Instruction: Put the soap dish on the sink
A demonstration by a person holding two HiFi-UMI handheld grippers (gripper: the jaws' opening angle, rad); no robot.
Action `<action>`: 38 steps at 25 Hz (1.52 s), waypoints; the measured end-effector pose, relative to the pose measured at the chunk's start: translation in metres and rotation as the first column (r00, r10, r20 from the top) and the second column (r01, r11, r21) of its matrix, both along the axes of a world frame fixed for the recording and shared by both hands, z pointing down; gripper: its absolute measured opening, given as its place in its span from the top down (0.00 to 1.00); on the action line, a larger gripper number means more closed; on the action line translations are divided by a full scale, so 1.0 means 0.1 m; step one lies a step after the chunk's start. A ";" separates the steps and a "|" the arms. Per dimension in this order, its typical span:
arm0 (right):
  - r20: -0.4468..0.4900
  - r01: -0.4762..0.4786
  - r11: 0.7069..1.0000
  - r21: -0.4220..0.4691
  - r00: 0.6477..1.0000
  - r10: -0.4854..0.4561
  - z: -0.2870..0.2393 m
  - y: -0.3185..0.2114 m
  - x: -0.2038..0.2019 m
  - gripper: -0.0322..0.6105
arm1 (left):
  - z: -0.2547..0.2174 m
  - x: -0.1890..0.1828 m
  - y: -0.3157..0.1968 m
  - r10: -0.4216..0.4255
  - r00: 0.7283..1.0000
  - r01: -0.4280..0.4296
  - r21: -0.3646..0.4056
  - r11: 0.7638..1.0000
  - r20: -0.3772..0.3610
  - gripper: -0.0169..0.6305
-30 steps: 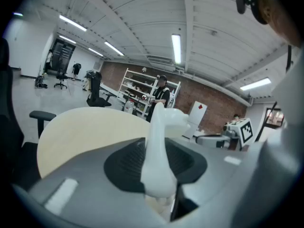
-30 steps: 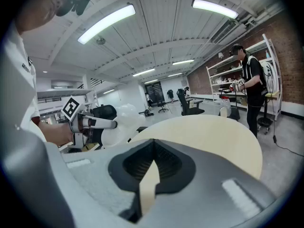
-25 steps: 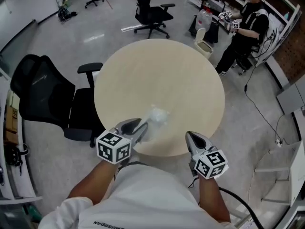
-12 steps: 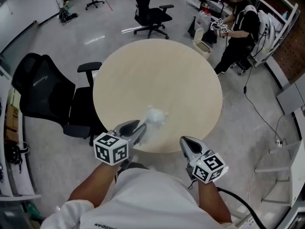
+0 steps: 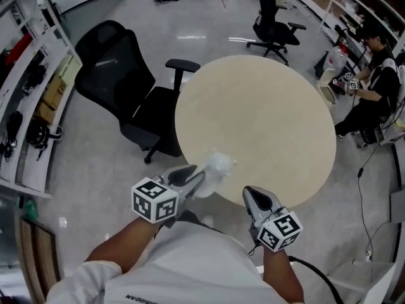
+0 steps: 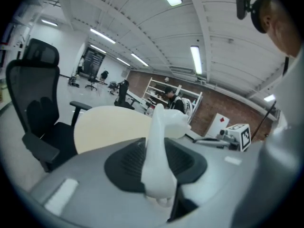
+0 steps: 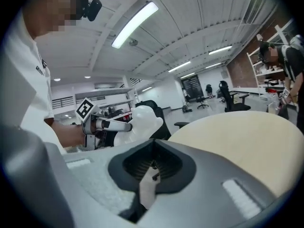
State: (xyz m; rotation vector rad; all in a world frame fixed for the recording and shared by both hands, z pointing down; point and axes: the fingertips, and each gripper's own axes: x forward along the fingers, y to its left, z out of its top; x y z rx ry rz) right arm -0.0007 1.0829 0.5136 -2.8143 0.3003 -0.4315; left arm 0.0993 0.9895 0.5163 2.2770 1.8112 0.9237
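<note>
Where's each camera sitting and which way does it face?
Head view: on the person's head, facing steeply down at the round table; forearms, left gripper, right gripper show.
Left gripper view: on that gripper, along jaws clamped on the soap dish; shirt at right.
Right gripper view: on that gripper, across the table; shirt at left.
Shared: table and soap dish, everywhere.

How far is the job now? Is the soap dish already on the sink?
Done: the white plastic soap dish is off any surface, clamped in the left gripper. In hand: it hangs at the round beige table's near edge. Left: no sink is in view, so setting it down remains. The right gripper is empty.
</note>
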 end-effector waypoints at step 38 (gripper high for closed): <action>-0.061 0.960 0.265 -0.088 0.260 -0.964 -0.67 -6.89 1.59 0.95 | -0.53 -0.16 -7.04 -0.966 0.257 0.952 -0.182 0.248 0.027 0.78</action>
